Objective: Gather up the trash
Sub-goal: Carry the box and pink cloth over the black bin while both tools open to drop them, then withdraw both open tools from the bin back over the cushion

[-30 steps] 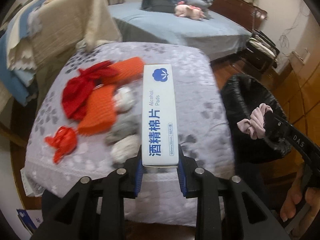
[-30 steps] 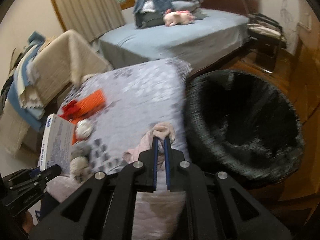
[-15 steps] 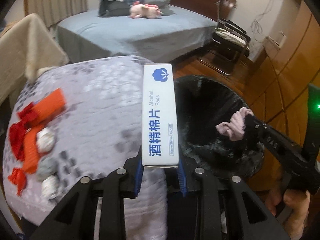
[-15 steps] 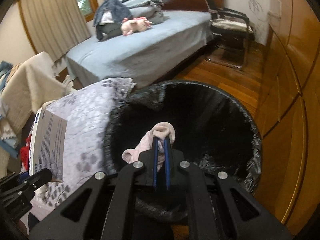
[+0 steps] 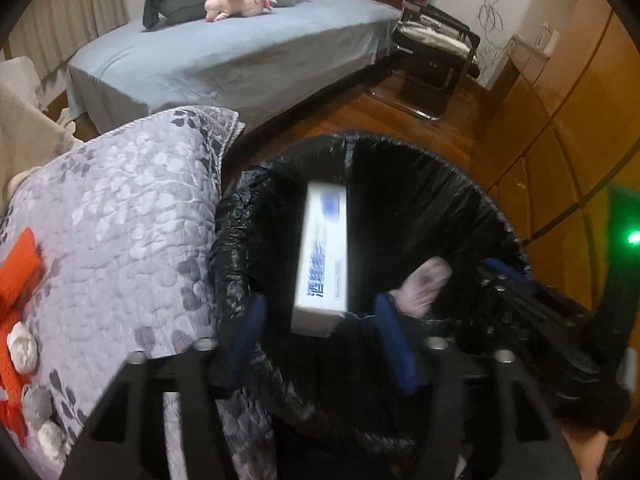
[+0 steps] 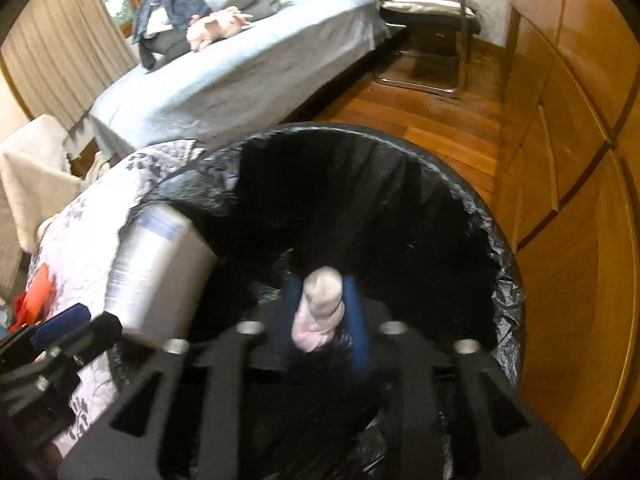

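Note:
Both grippers hang over the black-lined trash bin (image 5: 400,150) (image 6: 492,216). My left gripper (image 5: 320,340) is opening; its blue pads stand wide apart, clear of the white alcohol-pads box (image 5: 324,256), which is blurred between them over the bin's mouth. The right wrist view has that box (image 6: 156,268) at the bin's left rim, beside the left gripper (image 6: 60,332). My right gripper (image 6: 322,320) is opening too, with a pink cloth scrap (image 6: 320,308) loose between its parted pads. The scrap (image 5: 424,284) also shows left of the right gripper (image 5: 508,280).
A table under a grey leaf-print quilt (image 5: 120,220) stands left of the bin, with an orange cloth (image 5: 20,264) and crumpled paper balls (image 5: 22,348) on it. Behind are a bed (image 5: 240,52) and a chair (image 5: 436,52). Wooden cabinets (image 6: 580,160) line the right.
Both grippers swung right from the table to above the bin. Both sets of jaws have parted; the box has slipped forward out of the left grip and the pink scrap is freed.

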Motion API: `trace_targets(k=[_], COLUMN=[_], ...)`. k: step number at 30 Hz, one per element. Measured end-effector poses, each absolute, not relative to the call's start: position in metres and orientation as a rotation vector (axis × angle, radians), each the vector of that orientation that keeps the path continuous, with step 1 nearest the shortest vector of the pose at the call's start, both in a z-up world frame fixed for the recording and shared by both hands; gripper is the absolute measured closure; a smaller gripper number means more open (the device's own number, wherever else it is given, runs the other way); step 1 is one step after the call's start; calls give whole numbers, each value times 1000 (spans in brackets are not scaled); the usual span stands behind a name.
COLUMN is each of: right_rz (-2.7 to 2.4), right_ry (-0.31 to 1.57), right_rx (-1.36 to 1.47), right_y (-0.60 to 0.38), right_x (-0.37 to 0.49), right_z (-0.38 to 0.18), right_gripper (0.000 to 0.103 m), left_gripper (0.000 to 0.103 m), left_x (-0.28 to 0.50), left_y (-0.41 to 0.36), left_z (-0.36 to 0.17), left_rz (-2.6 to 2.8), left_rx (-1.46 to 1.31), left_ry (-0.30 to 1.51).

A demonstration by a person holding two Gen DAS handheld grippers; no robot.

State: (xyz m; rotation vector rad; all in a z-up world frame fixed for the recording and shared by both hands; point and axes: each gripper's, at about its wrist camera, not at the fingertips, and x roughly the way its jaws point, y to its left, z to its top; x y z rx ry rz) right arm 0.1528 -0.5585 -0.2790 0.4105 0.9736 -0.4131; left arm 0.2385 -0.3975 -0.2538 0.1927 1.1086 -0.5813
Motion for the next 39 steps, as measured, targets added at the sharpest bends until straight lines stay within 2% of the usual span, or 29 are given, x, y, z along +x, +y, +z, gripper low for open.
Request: trace_targets(k=[6,15,27,31,39], right_rz=[-468,-431,-193,-115,18], right_ry=[951,936,967,998,1021], right_rx=[414,395,310,276,217], right_y=[-558,-500,-354,-302,-217], right_x=[132,103,98,105,109], right_z=[-272,-239,-216,-220,-225], right_gripper=[69,69,69,63,61], left_gripper=[43,42,36,25,24], left_x=[239,228,197,185,166], left_y=[-380,-295,-135,-75,31], left_z=[-267,-243,-223,-222,-221], left_rz=[-553,-455,-258,-172,-22], left_rx=[223,194,133,122,87], left_ry=[1128,1086,1040,1026,997])
